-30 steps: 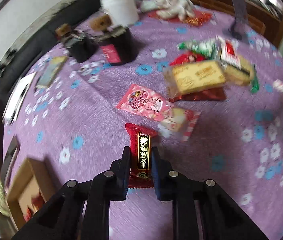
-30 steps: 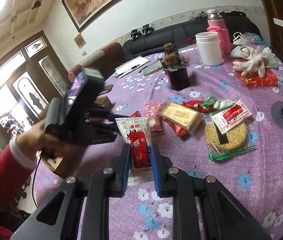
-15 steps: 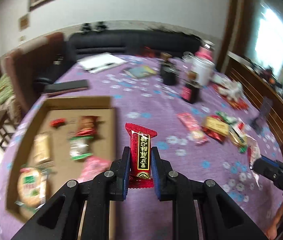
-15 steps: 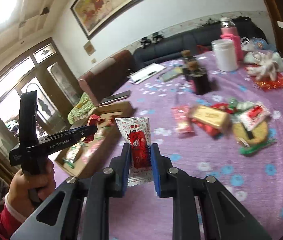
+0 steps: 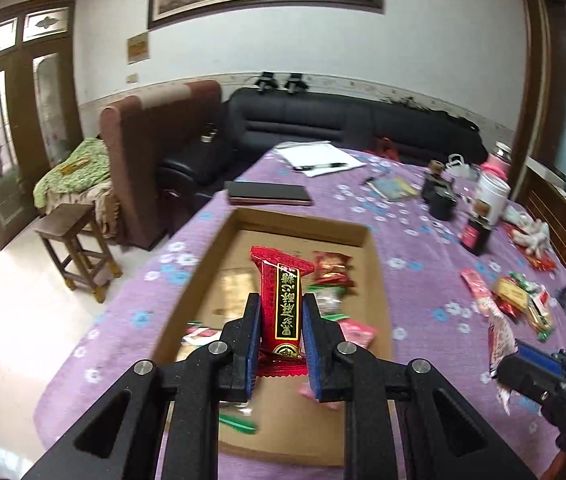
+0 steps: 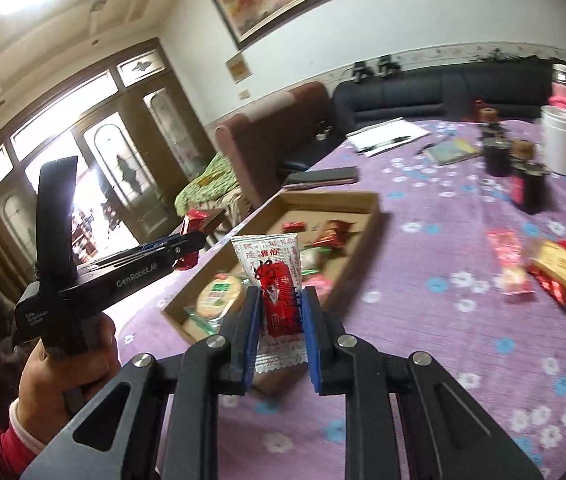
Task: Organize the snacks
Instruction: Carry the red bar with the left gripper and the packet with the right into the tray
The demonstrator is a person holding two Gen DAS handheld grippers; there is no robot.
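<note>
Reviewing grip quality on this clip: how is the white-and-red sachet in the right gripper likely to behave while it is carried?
Probably light and floppy: the white-and-red sachet is a thin crimped wrapper, upright only because the right gripper clamps its middle. It may crumple rather than resist. Its glossy film could slip if the grip eased.

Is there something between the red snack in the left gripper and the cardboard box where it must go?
Nothing visible. The red snack hangs over the open cardboard box, which has bare floor among its snacks.
</note>
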